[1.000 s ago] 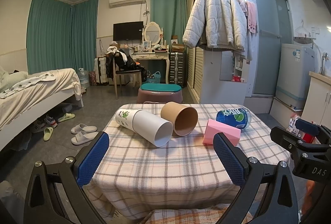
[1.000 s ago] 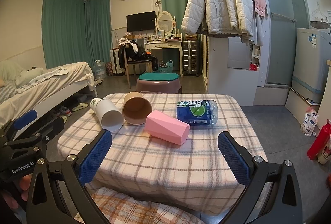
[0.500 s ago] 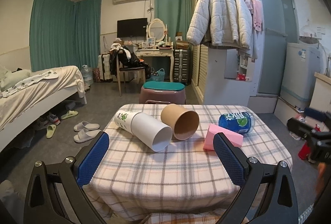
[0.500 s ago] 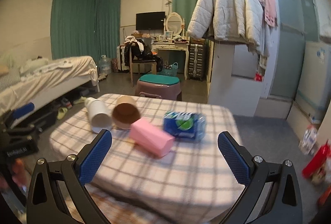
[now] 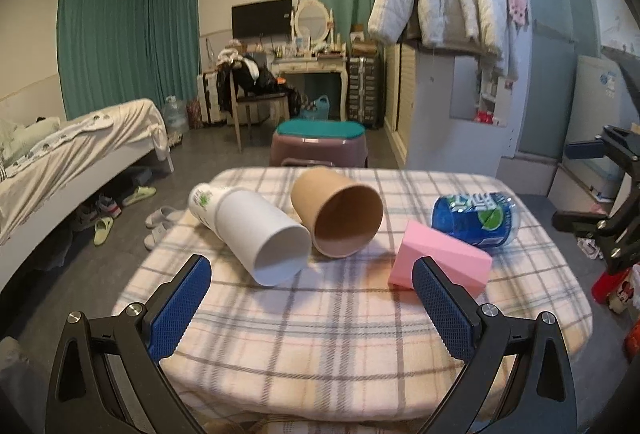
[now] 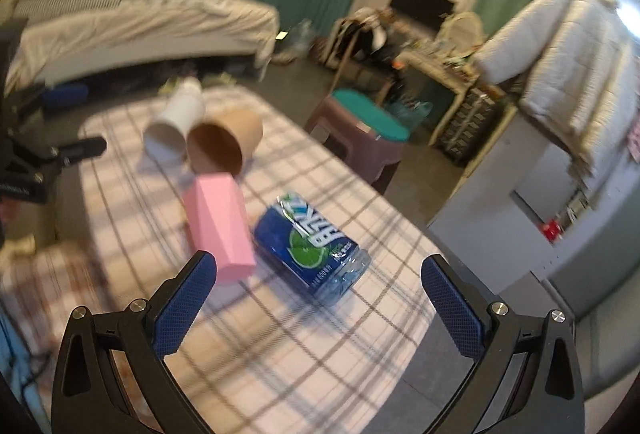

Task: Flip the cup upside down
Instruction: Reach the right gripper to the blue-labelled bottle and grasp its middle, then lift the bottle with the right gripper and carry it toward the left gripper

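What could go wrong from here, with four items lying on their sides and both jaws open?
1. The white paper cup and brown paper cup lie touching; gripping one may roll the other.
2. The blue-labelled plastic bottle lies against the pink faceted cup and could roll when that cup is lifted.
3. The right gripper view is motion-blurred, suggesting a fast swing that might overshoot.

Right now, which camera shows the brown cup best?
The left wrist view: the brown cup lies sharp and central, mouth toward the camera. The right wrist view shows it blurred, smaller and farther off.
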Demonstrator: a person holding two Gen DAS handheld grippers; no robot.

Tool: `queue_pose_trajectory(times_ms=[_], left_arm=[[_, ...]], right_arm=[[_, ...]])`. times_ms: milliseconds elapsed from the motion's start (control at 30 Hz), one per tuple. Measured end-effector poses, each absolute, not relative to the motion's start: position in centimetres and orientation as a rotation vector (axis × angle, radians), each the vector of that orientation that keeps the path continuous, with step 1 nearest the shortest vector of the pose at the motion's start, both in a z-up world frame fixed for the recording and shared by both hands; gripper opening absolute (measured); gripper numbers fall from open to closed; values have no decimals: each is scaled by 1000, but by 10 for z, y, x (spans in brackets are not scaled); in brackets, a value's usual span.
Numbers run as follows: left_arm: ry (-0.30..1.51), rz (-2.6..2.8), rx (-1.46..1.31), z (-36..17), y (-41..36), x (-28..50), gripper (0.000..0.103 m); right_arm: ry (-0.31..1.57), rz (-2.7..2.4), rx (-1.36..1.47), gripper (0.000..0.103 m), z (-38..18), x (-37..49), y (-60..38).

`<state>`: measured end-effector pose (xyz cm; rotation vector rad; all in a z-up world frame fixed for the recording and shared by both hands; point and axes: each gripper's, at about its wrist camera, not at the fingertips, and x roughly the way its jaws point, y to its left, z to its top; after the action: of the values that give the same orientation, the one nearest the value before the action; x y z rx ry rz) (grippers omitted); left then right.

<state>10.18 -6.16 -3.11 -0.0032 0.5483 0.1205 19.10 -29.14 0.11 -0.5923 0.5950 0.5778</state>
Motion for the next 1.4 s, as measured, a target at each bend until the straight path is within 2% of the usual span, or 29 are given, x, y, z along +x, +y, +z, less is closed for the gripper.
queue_pose_trajectory(times_ms=[233,733,767,867,1133,1400], left_arm=[[611,158,3,-55,-71,141,103],[650,99,33,-74,-69,172,103],[653,99,28,-74,-67,172,103],[666,102,9,-72,-62,169,103],[618,89,-26,-53,-48,147,103],[580,77,-89,-46,-20,120,103]], right_arm=[[692,643,-791,103,-52,246,-267],[797,656,-986,103,-98,294,-241],[812,653,-988,101,-100,295,-240],[844,618,-995,86,-105,294,-239],[933,401,-765,84,-92,268,-271],[988,180,-282,84,-41,199,-302]])
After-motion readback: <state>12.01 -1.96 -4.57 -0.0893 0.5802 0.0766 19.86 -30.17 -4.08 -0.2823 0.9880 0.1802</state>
